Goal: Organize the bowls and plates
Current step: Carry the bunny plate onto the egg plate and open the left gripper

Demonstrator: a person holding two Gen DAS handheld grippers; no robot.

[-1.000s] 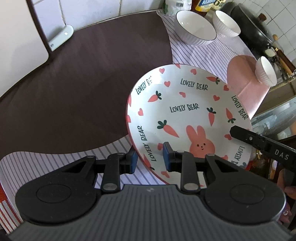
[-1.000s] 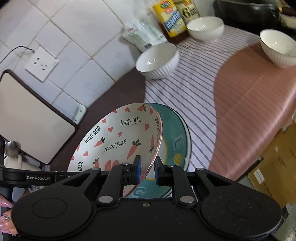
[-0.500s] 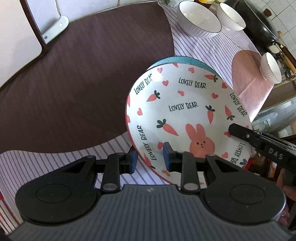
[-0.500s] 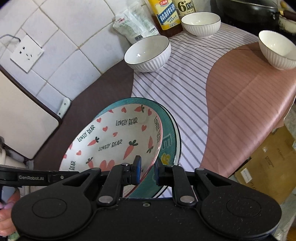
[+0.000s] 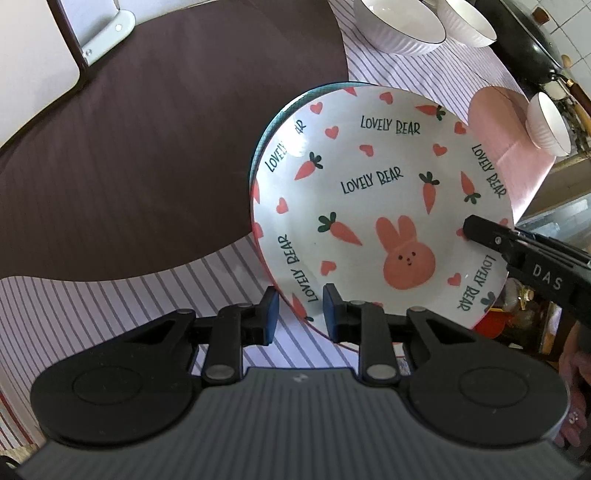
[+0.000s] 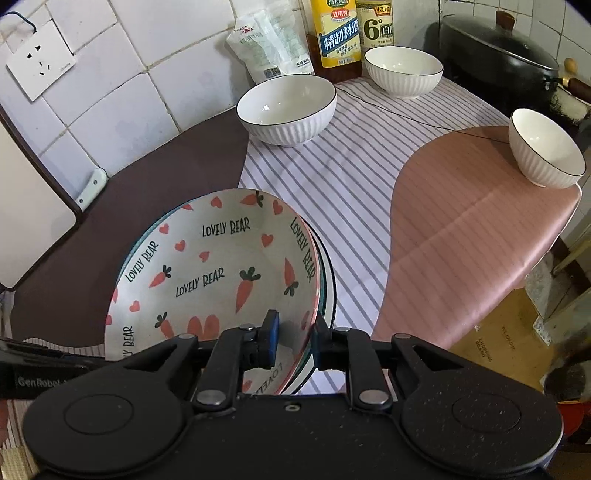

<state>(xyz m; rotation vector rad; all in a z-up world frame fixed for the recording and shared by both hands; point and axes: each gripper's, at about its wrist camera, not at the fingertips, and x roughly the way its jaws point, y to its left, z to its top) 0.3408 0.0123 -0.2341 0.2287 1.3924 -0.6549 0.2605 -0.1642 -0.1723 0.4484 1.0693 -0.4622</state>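
Note:
A white "LOVELY BEAR" plate (image 5: 380, 206) with carrots, hearts and a pink bunny lies on top of a teal plate (image 6: 327, 280), whose rim alone shows. My left gripper (image 5: 300, 313) has its jaws apart on either side of the plate's near rim. My right gripper (image 6: 293, 338) also straddles the opposite rim, jaws apart. The bunny plate shows in the right wrist view too (image 6: 210, 273). Three white ribbed bowls stand apart on the table: a large one (image 6: 287, 107), one by the bottles (image 6: 403, 71), one at the right edge (image 6: 546, 147).
The table has a brown mat (image 5: 155, 133), striped cloth (image 6: 351, 162) and a pink mat (image 6: 472, 229). Oil bottles (image 6: 337, 33), a white bag (image 6: 267, 46) and a black wok (image 6: 498, 62) stand at the back. A white board (image 5: 33, 55) leans at left.
Both grippers lowered the bunny plate onto the teal plate, and both jaws have widened around its rim.

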